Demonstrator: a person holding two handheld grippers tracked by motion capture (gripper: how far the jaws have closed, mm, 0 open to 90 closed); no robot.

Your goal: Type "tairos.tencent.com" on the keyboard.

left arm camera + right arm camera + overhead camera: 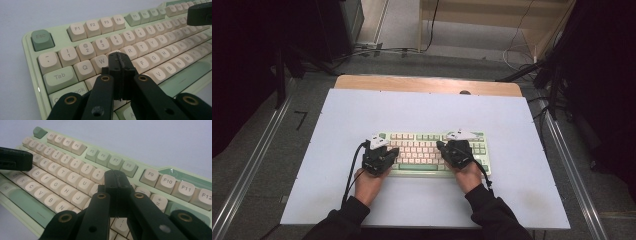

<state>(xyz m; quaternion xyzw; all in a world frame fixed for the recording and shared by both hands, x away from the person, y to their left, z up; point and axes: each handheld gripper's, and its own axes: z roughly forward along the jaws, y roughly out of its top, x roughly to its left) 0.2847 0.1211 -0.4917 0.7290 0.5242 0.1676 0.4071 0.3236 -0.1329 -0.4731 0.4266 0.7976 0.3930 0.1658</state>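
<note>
1. The mechanical keyboard (432, 152) is lying flat near the middle of the white table top (337, 200), long side toward you, a pale green case carrying cream and green keycaps.
2. Your left gripper (119, 61) is hovering over the left letter keys, jaws clenched together on nothing; its tip is sitting about at the E key, though contact is probably too fine to judge here.
3. Your right gripper (117, 180) is hanging over the keys right of centre, jaws likewise pressed together and empty.
4. Handling: you are dealing with a stiff, fairly heavy slab that is unlikely to slide under a light press. The keycaps (63, 187) are smooth, slightly dished and pull off upward, so press straight down with the closed tip.
5. For lifting, you are better taking the case (28, 55) by its side edges, never by a cap.
6. Containers: there are none on the table.
</note>
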